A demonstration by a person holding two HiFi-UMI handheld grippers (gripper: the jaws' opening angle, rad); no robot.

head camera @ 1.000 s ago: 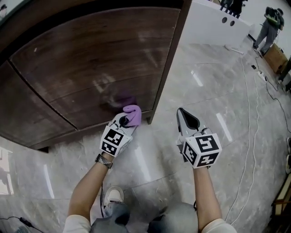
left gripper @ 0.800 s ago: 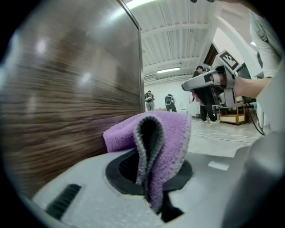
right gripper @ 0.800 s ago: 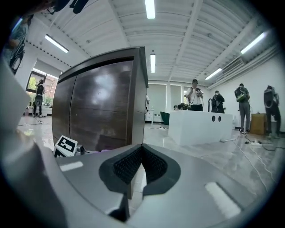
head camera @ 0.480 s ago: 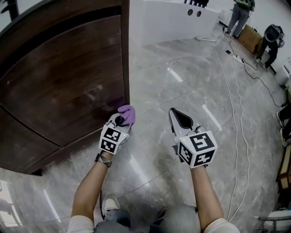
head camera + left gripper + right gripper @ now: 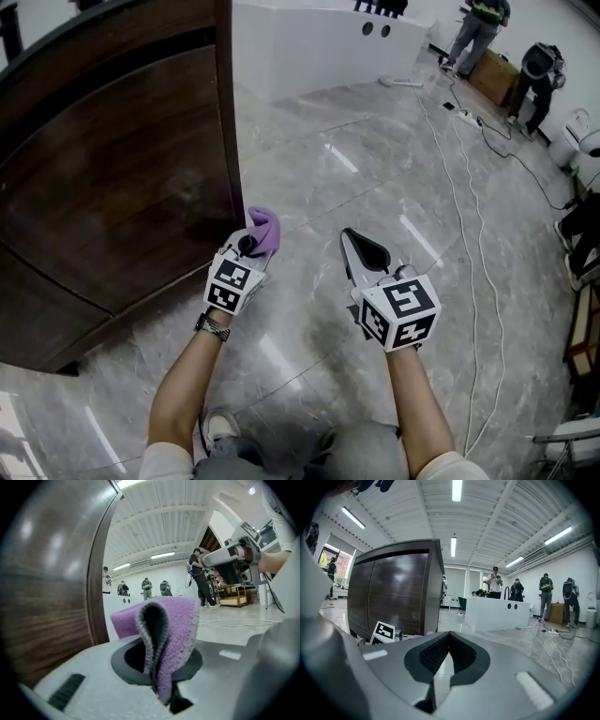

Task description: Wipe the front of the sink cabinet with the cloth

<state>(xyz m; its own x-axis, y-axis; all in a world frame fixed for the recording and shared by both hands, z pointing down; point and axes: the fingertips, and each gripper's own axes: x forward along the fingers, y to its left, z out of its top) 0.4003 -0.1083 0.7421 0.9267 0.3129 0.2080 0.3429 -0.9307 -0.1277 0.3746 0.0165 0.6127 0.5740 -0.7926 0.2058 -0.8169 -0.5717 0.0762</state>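
Now the left gripper (image 5: 253, 246) pinches the purple cloth (image 5: 265, 228) just right of the cabinet (image 5: 112, 178) front's edge. The right gripper (image 5: 356, 248) is closed and empty. Wiping from there would likely miss the wood.

The cabinet (image 5: 112, 169) stands on the floor (image 5: 309, 169) at the left. The left gripper (image 5: 251, 242) is just beside its right corner, with the cloth (image 5: 265, 228) between its jaws and sticking out in front. The right gripper (image 5: 359, 246) is to the right of the left one, apart from it, over the floor. Far behind them stands a counter (image 5: 319, 42), and cables (image 5: 466, 187) lie on the floor at the right, running back toward two people (image 5: 478, 28).
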